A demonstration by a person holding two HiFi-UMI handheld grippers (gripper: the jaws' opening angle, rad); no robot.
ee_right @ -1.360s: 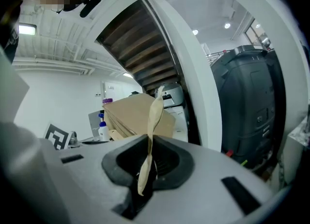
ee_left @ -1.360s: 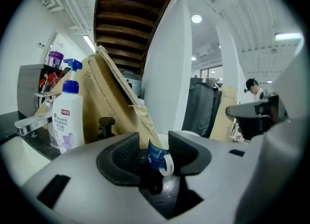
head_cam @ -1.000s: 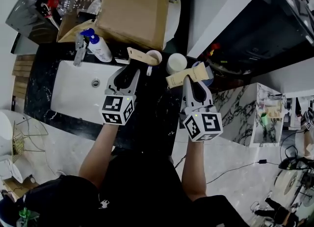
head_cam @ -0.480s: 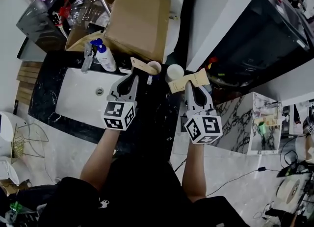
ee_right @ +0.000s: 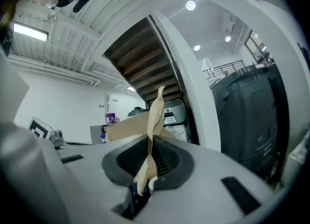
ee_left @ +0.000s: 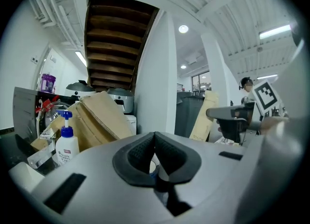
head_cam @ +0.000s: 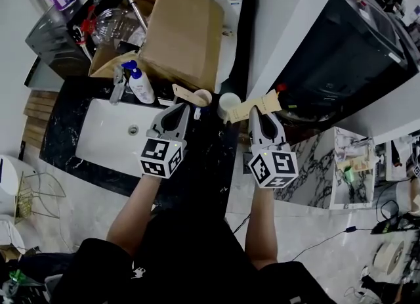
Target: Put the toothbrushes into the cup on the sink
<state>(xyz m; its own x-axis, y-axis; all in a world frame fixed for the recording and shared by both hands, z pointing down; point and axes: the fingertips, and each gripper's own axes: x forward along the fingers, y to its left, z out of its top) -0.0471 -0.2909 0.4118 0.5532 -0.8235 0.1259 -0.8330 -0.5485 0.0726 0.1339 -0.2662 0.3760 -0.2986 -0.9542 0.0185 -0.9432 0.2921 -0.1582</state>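
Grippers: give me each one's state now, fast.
Left gripper: shut, jaws just closed; nothing visible between them.
Right gripper: shut on a tan toothbrush packet.

The head view looks steeply down from high up onto the black stone counter (head_cam: 58,129). Each gripper view sits low behind its own jaws and looks level. All three show the big brown cardboard box (head_cam: 184,30). The left gripper view also sees the right gripper (ee_left: 218,114).
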